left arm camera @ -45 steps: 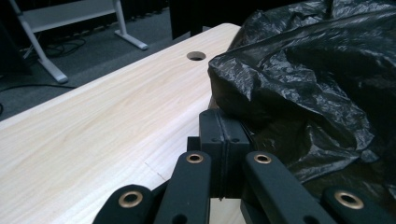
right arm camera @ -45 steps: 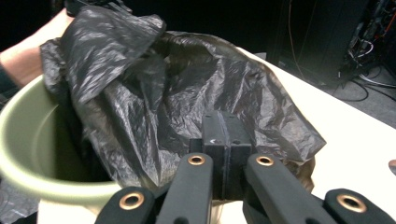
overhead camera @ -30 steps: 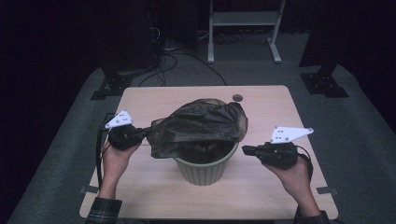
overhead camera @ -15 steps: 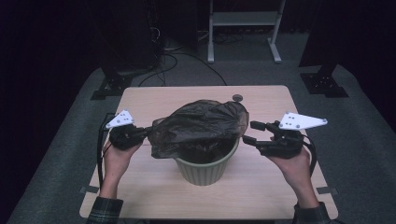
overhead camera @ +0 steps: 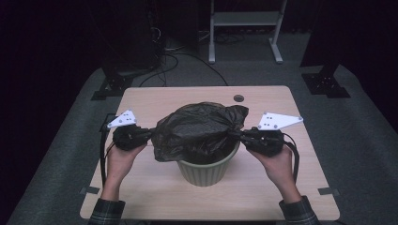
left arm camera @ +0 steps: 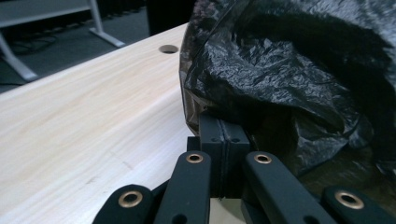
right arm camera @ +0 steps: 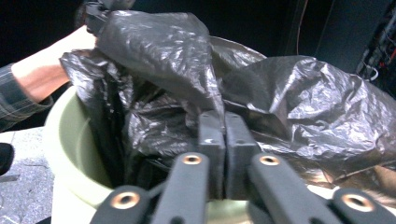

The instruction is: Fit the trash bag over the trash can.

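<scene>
Over the bin (overhead camera: 205, 169), both claws pinch the black bag (overhead camera: 197, 131).
Left claw (overhead camera: 151, 134) grips its 9 o'clock edge; right claw (overhead camera: 233, 135), just closed, its 3 o'clock edge: thin, light, slippery film, tearable.

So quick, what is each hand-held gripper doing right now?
Left hand-held gripper: closed on the black bag's left edge.
Right hand-held gripper: jaws have just been closing, now shut on the bag's right edge.

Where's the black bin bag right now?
In the high view, the black bin bag drapes over the green bin at mid-table, stretched between the left gripper and right gripper.
</scene>
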{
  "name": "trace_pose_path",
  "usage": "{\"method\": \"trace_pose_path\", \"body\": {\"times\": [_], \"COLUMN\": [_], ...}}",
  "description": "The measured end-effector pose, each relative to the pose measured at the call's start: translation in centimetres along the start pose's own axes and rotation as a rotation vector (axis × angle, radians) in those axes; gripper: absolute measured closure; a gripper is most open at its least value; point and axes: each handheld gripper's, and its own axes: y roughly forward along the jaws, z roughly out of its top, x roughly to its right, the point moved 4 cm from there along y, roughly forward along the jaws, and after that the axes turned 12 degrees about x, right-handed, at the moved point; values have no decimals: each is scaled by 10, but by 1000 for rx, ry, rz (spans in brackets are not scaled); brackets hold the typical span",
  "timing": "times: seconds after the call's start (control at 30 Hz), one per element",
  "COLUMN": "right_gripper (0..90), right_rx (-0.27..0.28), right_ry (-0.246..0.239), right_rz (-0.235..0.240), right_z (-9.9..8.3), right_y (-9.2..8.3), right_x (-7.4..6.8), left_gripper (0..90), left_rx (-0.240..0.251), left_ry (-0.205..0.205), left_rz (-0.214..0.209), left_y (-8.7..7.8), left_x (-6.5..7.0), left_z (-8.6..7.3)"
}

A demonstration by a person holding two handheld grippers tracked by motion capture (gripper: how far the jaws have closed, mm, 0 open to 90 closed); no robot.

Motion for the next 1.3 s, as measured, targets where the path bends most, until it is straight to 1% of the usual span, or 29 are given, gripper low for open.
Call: {"method": "trace_pose_path", "body": {"times": [0.1, 0.17, 0.27, 0.37, 0.4, 0.47, 0.53, 0.57, 0.63, 0.7, 0.77, 0.83, 0.87, 0.9, 0.97, 1.03, 1.13, 1.17, 1.23, 1.3], "right_gripper": [896, 897, 897, 897, 897, 898, 899, 898, 899, 899, 899, 898, 898, 894, 771, 696, 655, 638, 624, 602], "right_rx": [4, 0, -19, -48, -60, -85, -114, -125, -144, -161, -184, -200, -201, -200, -177, -140, -74, -38, 5, 49], "right_ry": [1, 2, 11, 33, 39, 47, 50, 46, 41, 49, 54, 67, 73, 69, 58, 56, 33, 24, 9, -17], "right_rz": [5, 12, 25, 47, 57, 73, 98, 121, 141, 168, 186, 200, 207, 208, 201, 191, 171, 155, 131, 68], "right_z": [-3, -7, -20, -38, -44, -54, -64, -68, -71, -76, -82, -89, -91, -91, -87, -77, -54, -43, -26, -7], "right_y": [-15, -24, -38, -46, -47, -45, -42, -40, -37, -32, -27, -22, -20, -20, -23, -30, -45, -52, -60, -65], "right_x": [-5, -10, -18, -29, -31, -37, -43, -48, -55, -61, -65, -67, -67, -68, -68, -65, -60, -57, -49, -36], "left_gripper": [900, 900, 900, 900, 900, 900, 900, 900, 900, 900, 900, 900, 900, 900, 900, 900, 900, 900, 900, 900], "left_rx": [11, 15, 23, 18, 16, 5, 16, 17, 10, 5, -6, -5, -3, -6, -9, -8, -7, -7, -6, -12], "left_ry": [-8, -1, -1, 0, -3, 1, -12, -12, -15, -22, -26, -34, -29, -20, -10, -11, -4, 0, 2, 7], "left_rz": [-3, -1, -9, -14, -17, -12, -18, -15, -6, 2, 5, 5, 7, 9, 21, 24, 31, 35, 40, 46], "left_y": [-3, -4, -5, -4, -4, -3, -3, -4, -6, -8, -8, -8, -8, -8, -8, -10, -11, -12, -12, -11], "left_x": [2, 4, 7, 11, 12, 13, 12, 12, 10, 8, 6, 6, 7, 7, 6, 5, 2, 1, -1, -4], "left_z": [1, 2, 2, -1, -2, -5, -8, -8, -9, -11, -14, -16, -16, -15, -14, -13, -10, -9, -8, -7]}}
